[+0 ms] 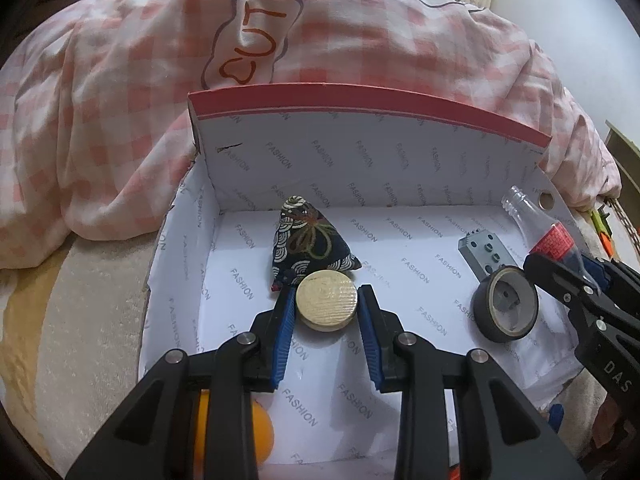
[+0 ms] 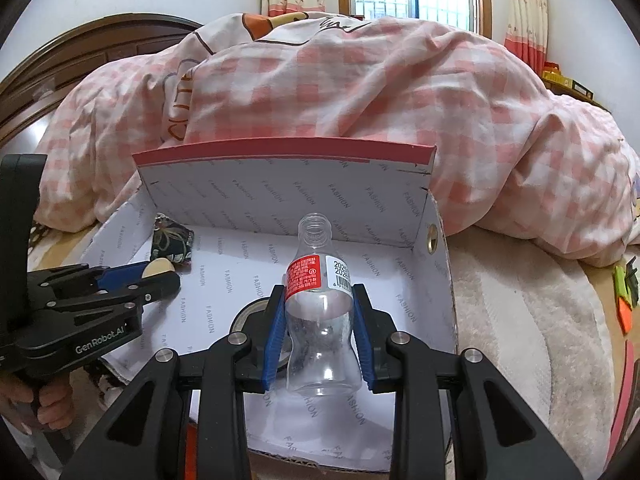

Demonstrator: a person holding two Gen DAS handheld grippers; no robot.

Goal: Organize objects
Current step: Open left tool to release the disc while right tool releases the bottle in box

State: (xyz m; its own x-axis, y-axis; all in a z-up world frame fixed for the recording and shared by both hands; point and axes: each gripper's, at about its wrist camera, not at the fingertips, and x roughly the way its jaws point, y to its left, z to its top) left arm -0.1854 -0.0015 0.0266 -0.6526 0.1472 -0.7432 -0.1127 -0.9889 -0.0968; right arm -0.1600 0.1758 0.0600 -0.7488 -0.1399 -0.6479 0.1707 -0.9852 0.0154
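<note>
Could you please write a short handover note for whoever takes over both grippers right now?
Left gripper: fingers closed on the round gold disc, held over the box floor near the patterned beanbag.
Right gripper: fingers closed on the empty clear bottle, held over the right side of the box.
Already in the open shoe box: beanbag, grey block, tape roll.
Left to do: release disc and bottle into the box. An orange ball sits at the near edge behind the left gripper; whether it lies inside is unclear.
</note>
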